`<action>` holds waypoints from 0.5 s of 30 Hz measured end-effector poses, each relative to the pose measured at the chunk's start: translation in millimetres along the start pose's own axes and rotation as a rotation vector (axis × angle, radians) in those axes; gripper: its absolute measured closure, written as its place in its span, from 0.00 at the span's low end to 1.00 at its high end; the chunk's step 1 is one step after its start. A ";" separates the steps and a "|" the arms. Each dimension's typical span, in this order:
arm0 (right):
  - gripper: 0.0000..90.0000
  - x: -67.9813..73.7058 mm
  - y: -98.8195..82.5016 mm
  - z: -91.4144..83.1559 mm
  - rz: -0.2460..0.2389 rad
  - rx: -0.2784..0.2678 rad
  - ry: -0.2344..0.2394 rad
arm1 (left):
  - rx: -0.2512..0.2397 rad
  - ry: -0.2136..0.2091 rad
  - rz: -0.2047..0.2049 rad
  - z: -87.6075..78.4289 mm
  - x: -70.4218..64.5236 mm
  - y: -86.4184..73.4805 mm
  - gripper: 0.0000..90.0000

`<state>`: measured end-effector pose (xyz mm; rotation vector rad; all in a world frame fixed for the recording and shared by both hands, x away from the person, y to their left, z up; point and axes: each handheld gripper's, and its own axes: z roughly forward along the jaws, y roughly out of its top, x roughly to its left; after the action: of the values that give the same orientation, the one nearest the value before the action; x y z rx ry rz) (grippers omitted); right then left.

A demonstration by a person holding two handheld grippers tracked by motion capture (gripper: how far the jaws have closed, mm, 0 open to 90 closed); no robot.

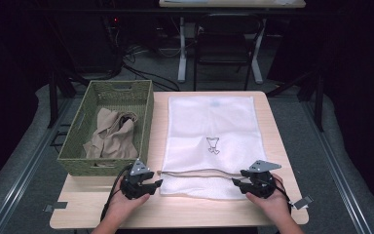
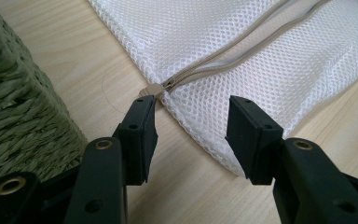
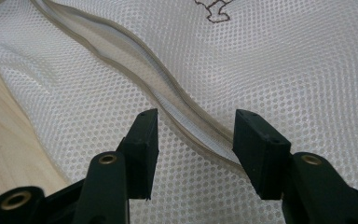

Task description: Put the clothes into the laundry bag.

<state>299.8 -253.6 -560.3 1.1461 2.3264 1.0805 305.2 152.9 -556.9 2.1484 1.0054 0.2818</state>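
Starting at the bench's (image 1: 102, 214) left edge, one green woven basket (image 1: 146, 122) is sitting, partly overhanging that edge, and it is holding one crumpled beige garment (image 1: 109, 139), probably parked there so it is within easy reach of the bag it seems meant to go into. Just right of the basket's near corner, the left gripper (image 1: 155, 184) is hovering at the near left corner of one white mesh laundry bag (image 1: 209, 124), its fingers (image 2: 140, 128) standing apart with nothing clamped; in the left gripper view they are bracketing the bag's corner, with one small beige zipper pull (image 2: 152, 89) sitting just beyond the left fingertip, likely lined up so that end can be pinned or pulled. The bag is lying flat across the middle of the bench, running from the far edge almost to the near edge, its one zipper (image 1: 199, 171) crossing near the near edge and gaping slightly, so the mouth is looking at least partly open, though how far is hard to judge from above. At the bag's near right corner, the right gripper (image 1: 237, 182) is poised with its fingers (image 3: 142, 140) spread wide and empty, straddling the wavy zipper band (image 3: 177, 112) as if readying to lift one lip. That makes two grippers, one bag, one basket and one garment on view.
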 end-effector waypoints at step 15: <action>0.55 -1.2 -0.8 -3.8 0.007 -0.008 -0.003 | 0.014 -0.031 -0.007 -1.0 -3.0 2.4 0.57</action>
<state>298.0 -256.7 -558.4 1.1527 2.3157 1.0889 304.1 150.2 -554.2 2.1548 1.0001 0.2373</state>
